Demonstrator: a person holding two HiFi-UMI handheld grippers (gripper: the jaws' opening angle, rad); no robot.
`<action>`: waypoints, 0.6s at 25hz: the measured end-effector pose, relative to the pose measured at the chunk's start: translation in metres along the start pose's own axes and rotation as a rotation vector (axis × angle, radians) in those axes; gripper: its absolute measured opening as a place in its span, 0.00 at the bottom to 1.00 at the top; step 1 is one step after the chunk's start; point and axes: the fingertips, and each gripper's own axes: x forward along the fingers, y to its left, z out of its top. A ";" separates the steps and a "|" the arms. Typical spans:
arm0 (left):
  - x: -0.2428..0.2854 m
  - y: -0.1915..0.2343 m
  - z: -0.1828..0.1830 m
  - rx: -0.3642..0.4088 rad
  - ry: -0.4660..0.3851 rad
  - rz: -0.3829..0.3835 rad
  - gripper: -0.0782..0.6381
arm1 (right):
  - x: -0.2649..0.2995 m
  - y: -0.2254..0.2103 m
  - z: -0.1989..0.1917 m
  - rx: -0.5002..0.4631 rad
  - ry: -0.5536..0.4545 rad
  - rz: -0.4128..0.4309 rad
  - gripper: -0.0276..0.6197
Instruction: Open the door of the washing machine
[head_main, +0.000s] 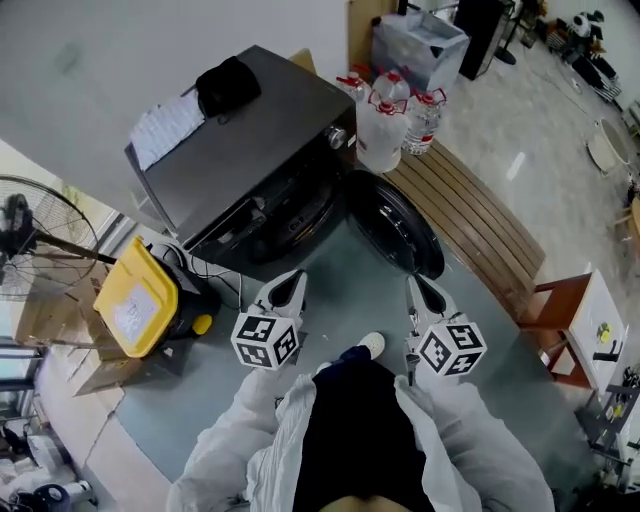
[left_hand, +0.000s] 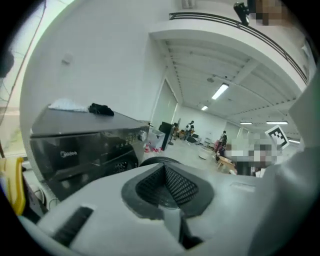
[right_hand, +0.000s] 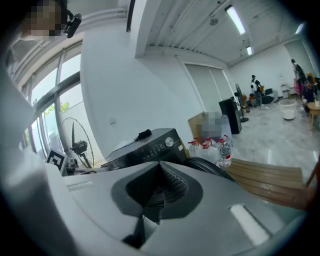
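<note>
The dark grey washing machine (head_main: 250, 150) stands ahead of me on the floor. Its round black door (head_main: 395, 225) hangs swung open to the right, baring the drum opening (head_main: 300, 215). My left gripper (head_main: 290, 283) is held up in front of my body, short of the machine, jaws shut with nothing in them. Beside it, my right gripper (head_main: 420, 285) is also shut and empty, just short of the open door. The left gripper view shows the machine (left_hand: 85, 145) beyond the closed left gripper (left_hand: 165, 170). The right gripper view shows the machine (right_hand: 145, 147) and door (right_hand: 210, 167) past the right gripper (right_hand: 160, 167).
A black cloth (head_main: 228, 85) and a paper sheet (head_main: 165, 125) lie on the machine's top. Water bottles (head_main: 395, 115) stand at its right, beside a wooden bench (head_main: 480, 215). A yellow container (head_main: 135, 298) and a fan (head_main: 30, 235) are at the left.
</note>
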 end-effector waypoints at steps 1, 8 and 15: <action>-0.014 0.003 0.006 0.013 -0.015 0.015 0.11 | -0.004 0.013 0.008 -0.034 -0.013 0.018 0.06; -0.091 -0.001 0.021 0.067 -0.103 0.047 0.11 | -0.036 0.081 0.021 -0.209 -0.072 0.071 0.06; -0.136 -0.026 0.007 0.121 -0.138 0.018 0.11 | -0.066 0.109 0.000 -0.236 -0.076 0.082 0.06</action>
